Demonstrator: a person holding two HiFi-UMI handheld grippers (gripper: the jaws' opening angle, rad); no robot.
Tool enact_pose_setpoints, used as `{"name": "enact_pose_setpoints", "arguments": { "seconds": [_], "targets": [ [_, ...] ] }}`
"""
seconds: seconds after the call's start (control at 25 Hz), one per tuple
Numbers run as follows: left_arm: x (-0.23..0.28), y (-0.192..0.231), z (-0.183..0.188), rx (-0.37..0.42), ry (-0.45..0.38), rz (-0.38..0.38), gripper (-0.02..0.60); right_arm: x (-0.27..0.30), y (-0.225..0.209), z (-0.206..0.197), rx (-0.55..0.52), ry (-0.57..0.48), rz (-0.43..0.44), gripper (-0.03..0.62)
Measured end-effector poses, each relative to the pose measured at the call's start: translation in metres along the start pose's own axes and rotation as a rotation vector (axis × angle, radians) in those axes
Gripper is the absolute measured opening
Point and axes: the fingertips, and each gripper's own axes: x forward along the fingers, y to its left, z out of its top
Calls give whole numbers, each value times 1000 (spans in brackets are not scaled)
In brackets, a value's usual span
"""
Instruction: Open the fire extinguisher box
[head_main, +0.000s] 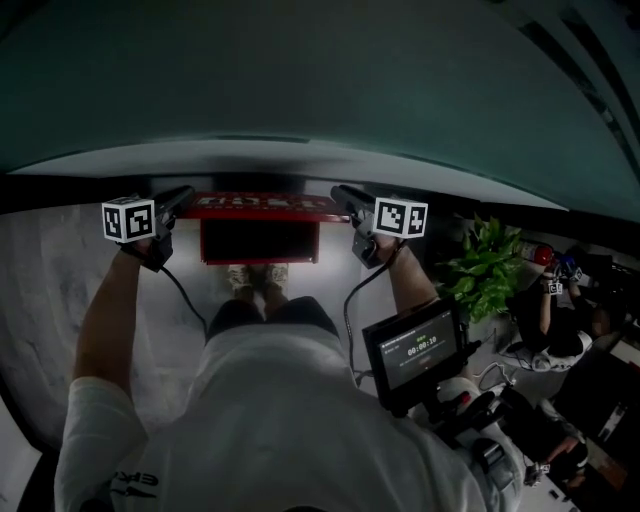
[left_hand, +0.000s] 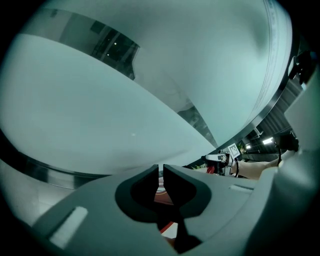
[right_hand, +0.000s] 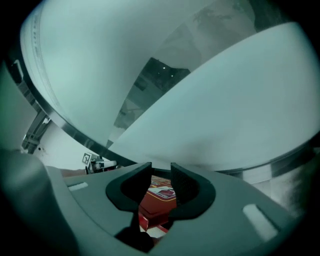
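At the foot of a pale wall, the head view shows a person standing over the red fire extinguisher box (head_main: 259, 262); the left gripper (head_main: 185, 196) and right gripper (head_main: 340, 193) meet opposite ends of its lid (head_main: 262, 205), apparently so the panel lifts level rather than twisting; the dark rectangle beneath suggests the lid is partly raised, though that is a judgement; a potted plant (head_main: 487, 262) stands well off to the right.

From the left gripper view, the jaws stand almost together, a narrow slit between them; red of the lid (left_hand: 165, 197) shows in the gap, consistent with a pinch on a thin edge.

From the right gripper view, the jaws sit moderately apart, closed on the lid (right_hand: 157, 200), whose labelled face fills the space between them.
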Motion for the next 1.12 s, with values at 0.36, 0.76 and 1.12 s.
{"name": "enact_pose_setpoints", "arguments": {
  "seconds": [0.36,0.76,1.12],
  "targets": [
    [2,9,3,-30,15,-9,31,-7,19,-46,-620,297,-12,313],
    [-3,10,9,-5,-15,10,25,-3,13,-40,-734,301,-99,224],
    [-26,7,39,-25,-128,18,18,2,6,-9,-703,227,-174,204]
  ]
}}
